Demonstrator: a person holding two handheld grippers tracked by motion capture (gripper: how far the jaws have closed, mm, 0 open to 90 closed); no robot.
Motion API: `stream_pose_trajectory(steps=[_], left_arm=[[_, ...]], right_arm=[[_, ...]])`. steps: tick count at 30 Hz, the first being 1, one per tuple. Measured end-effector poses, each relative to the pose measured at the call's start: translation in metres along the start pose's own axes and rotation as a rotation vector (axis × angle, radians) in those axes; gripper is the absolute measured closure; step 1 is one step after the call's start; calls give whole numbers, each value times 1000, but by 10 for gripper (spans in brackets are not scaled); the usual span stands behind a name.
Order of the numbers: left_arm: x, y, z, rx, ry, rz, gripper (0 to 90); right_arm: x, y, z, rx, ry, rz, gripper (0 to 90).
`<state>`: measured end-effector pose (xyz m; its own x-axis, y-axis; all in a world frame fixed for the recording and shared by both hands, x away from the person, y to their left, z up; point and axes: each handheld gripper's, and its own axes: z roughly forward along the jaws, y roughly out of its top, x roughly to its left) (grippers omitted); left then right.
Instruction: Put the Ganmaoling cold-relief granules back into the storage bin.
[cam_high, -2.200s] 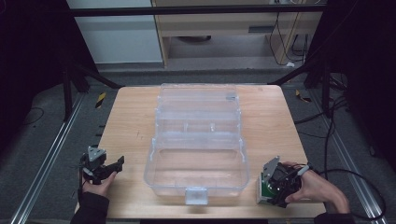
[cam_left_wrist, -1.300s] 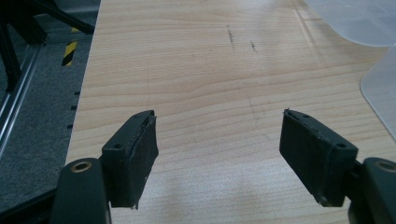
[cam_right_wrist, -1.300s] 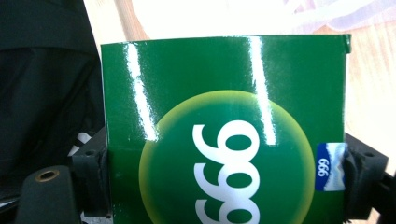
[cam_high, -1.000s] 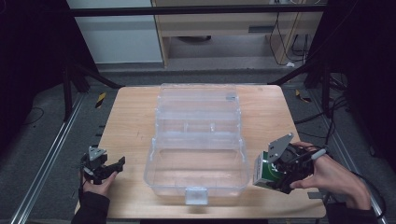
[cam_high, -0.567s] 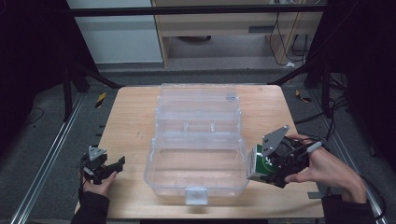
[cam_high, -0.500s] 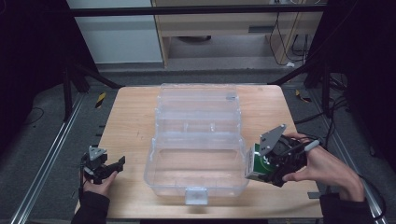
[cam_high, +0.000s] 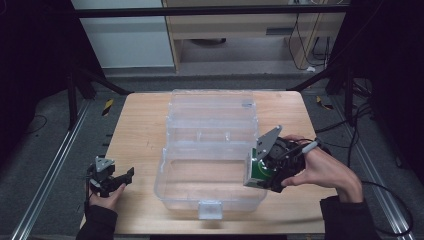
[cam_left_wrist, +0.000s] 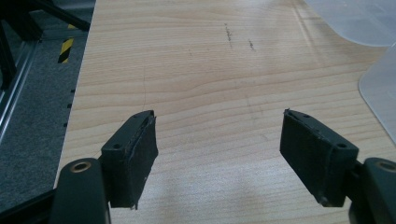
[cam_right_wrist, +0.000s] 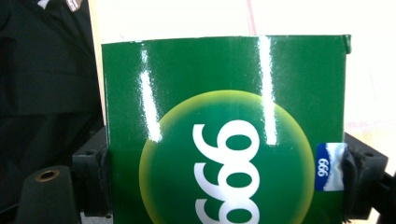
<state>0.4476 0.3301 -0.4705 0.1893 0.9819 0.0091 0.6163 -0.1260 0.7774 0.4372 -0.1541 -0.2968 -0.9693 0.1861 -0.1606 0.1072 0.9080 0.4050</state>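
At the table's left edge, the left gripper is resting low in the person's hand, jaws spread wide over bare wood. To its right, an open clear plastic organizer box is waiting. The right gripper, tilted sideways, is clamping a green carton at the box's right rim; placing it inside looks next, needing a lowering into the front compartment.

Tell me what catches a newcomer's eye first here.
The green box, printed "999" on a yellow-green disc, sits clamped in the right tool at the right edge of the clear case. That case lies open mid-table. The left tool rests open over bare wood at the table's near-left corner.
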Motion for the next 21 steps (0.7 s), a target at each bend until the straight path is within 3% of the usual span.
stream_pose_trajectory(steps=[21], left_arm=[[1, 0, 0, -3, -6, -5, 266]], right_arm=[[-2, 22, 36, -13, 31, -29, 158]])
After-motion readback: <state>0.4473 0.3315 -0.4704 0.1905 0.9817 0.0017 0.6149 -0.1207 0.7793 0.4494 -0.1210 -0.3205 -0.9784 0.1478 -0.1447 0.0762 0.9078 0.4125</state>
